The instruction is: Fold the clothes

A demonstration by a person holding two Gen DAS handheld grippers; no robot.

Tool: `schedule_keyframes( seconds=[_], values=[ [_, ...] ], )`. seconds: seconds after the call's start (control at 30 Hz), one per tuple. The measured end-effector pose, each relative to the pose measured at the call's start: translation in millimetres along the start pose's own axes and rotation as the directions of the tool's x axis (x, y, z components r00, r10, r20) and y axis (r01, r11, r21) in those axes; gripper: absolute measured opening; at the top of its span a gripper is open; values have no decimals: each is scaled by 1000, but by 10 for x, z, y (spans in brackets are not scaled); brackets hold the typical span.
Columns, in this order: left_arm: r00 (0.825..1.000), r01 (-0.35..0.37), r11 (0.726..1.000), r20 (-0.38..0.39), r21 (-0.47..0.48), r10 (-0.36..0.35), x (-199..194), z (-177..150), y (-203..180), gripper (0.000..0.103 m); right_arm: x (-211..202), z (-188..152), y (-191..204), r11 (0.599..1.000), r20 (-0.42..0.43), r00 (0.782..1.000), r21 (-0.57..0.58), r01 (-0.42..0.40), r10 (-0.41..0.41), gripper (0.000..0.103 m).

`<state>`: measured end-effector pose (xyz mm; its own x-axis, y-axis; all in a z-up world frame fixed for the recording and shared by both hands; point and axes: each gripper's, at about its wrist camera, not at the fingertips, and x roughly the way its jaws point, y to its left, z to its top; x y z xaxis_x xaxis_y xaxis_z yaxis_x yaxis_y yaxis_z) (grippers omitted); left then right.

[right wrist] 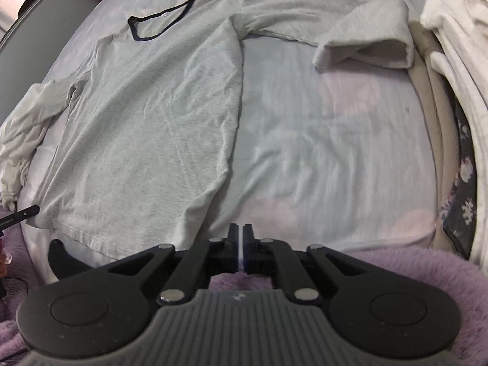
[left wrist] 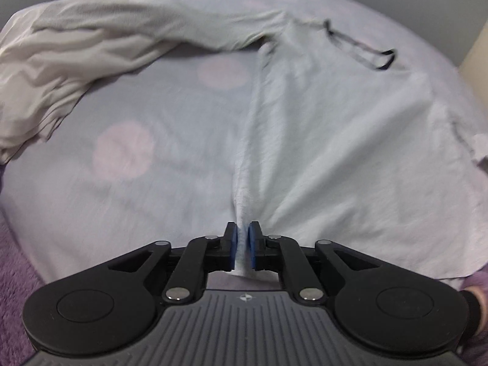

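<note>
Left gripper (left wrist: 243, 245) pinches grey shirt (left wrist: 335, 140) on spotted bedsheet (left wrist: 146, 140); right gripper (right wrist: 242, 248) clenched

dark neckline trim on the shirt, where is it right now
In the right wrist view the dark neckline trim sits upper left, at the far end of the grey shirt spread on the bed sheet, far from the right claw.

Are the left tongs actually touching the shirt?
Touching. The left wrist view shows the left tongs shut on a pinched ridge of the shirt, fabric squeezed between the blue pads.
</note>
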<state>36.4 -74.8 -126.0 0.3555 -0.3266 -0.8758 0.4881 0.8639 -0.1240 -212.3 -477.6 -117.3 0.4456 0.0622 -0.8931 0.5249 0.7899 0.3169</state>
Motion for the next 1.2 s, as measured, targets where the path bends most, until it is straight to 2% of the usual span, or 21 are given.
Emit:
schedule_keyframes(
  seconds=[0.07, 0.1, 0.13, 0.27, 0.33, 0.37, 0.47, 0.6, 0.7, 0.8, 0.87, 0.93, 1.03, 1.13, 1.2],
  values=[
    [999, -30, 999, -14, -25, 30, -7, -22, 72, 25, 10, 8, 63, 1000, 3, 1000, -24, 0, 0, 20],
    [999, -42, 998, -16, -41, 42, -25, -24, 111, 30, 20, 15, 91, 999, 4, 1000, -35, 0, 0, 36],
    [999, -54, 997, -13, -51, 53, -56, -25, 131, 31, 48, 34, 102, 999, 6, 1000, -37, -4, 4, 38],
    [998, -56, 996, 26, -74, 59, -214, -29, 166, 31, 132, 77, 158, 999, -9, 999, -12, -50, 50, 38],
    [998, -22, 994, 53, -106, 28, -264, -14, 213, 31, 192, 91, 192, 996, -26, 996, 13, -90, 90, 38],
    [998, -4, 992, 67, -122, 12, -288, -6, 237, 31, 239, 91, 228, 996, -42, 996, 6, -84, 84, 38],
    [998, -11, 991, 59, -135, 20, -222, 24, 238, 31, 368, 80, 319, 999, -79, 997, -40, -27, 24, 38],
    [1000, 8, 990, 24, -144, -5, 14, 1, 169, 31, 485, 73, 327, 999, -118, 993, -46, -18, 12, 38],
    [1000, -12, 989, 25, -147, 16, 159, -57, 65, 31, 554, 67, 384, 997, -133, 991, -82, 8, -19, 34],
    [997, -65, 996, 41, -64, 67, 161, -57, -102, 31, 579, 55, 425, 992, -127, 991, -120, 30, -45, 18],
    [996, -73, 997, 53, -12, 73, 152, -70, -190, 31, 583, 45, 437, 990, -119, 991, -137, 41, -58, 14],
    [997, -31, 999, 66, -16, 32, 121, -92, -185, 31, 538, 39, 427, 990, -93, 994, -132, 48, -60, 7],
    [996, 36, 999, 87, -26, -33, 72, -127, -171, 31, 402, 35, 375, 995, -37, 998, -86, 49, -52, 4],
    [991, 80, 991, 115, -103, -68, 33, -147, -39, 31, 269, 62, 313, 996, -8, 997, -45, 70, -71, 3],
    [987, 100, 982, 144, -161, -77, -11, -152, 71, 31, 208, 78, 296, 992, -10, 994, -67, 111, -112, 3]
  ],
)
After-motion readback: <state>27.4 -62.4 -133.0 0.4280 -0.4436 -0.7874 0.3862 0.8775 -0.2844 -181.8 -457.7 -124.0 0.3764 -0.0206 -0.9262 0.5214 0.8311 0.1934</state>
